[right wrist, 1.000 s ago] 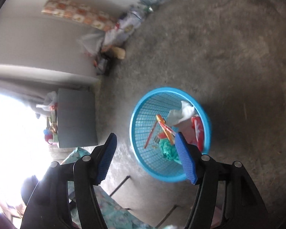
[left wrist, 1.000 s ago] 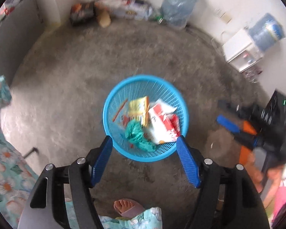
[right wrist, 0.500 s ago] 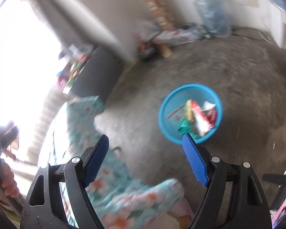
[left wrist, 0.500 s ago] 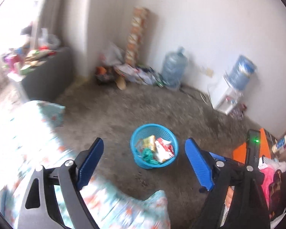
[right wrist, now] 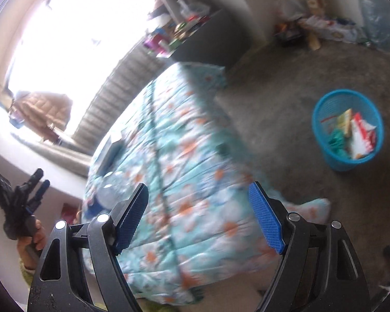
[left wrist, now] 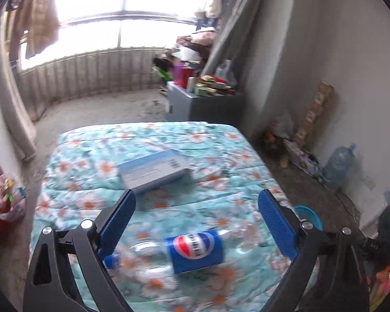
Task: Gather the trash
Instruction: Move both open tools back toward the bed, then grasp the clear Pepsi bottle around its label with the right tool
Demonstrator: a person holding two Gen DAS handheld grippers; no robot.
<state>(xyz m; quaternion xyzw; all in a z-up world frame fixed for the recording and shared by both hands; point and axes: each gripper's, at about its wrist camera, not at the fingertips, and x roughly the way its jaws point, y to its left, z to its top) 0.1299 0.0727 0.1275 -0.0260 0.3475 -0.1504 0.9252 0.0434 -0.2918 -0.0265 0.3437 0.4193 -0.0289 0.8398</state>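
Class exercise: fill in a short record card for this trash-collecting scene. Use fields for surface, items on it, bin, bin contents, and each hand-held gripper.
surface: bed with floral quilt
items on it: plastic bottle lying on its side; flat blue-and-white box
bin: blue basket on the floor beside the bed
bin contents: wrappers and crumpled scraps
left hand-held gripper: open, empty, above the bottle, jaws just widened
right hand-held gripper: open, empty, over the quilt

A clear plastic bottle (left wrist: 192,252) with a blue cap and blue label is seen lying on its side on the floral bed cover, between and just beyond the left fingers (left wrist: 117,221). A blue mesh basket (right wrist: 322,140) holding wrappers stands upright on the floor, beyond the right fingers (right wrist: 265,221), to their right.
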